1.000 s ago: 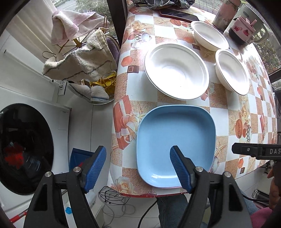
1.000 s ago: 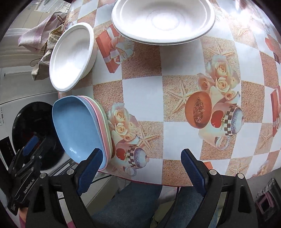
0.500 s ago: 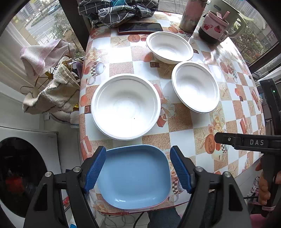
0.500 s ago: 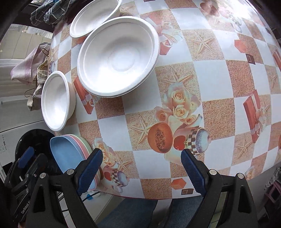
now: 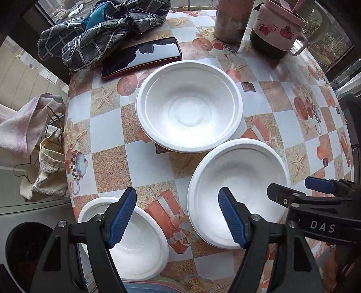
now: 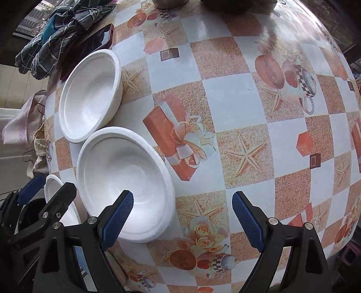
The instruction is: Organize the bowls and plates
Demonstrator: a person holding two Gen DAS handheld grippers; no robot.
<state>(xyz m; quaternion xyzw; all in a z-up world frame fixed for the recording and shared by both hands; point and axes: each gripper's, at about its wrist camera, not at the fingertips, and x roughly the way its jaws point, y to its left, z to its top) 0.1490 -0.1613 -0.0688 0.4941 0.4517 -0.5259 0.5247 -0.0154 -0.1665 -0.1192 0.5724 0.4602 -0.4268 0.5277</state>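
- In the left wrist view we see our left gripper (image 5: pixel 177 217) at the bottom of the frame, jaws spread apart and grasping nothing, above the patterned surface (image 5: pixel 108 133).
- Three white bowls show in that view: the far bowl (image 5: pixel 189 111) at the centre, the near bowl (image 5: pixel 239 180) at the lower right, just beside it, and a third bowl (image 5: pixel 140 248) at the lower left by the surface's edge.
- One blue pad of the left gripper lies in front of the third bowl, the other in front of the near bowl; we cannot tell whether either touches.
- A thin strip of blue plate (image 5: pixel 144 287) shows at the bottom edge.
- Our right gripper (image 6: pixel 182 222) sits at the bottom of the right wrist view, released and wide, empty, its left pad in front of the near bowl's rim.
- At the top of the left wrist view lie a phone (image 5: pixel 141 56), a checked cloth (image 5: pixel 101 29), a tumbler (image 5: pixel 230 20) and a strawberry mug (image 5: pixel 277 29).
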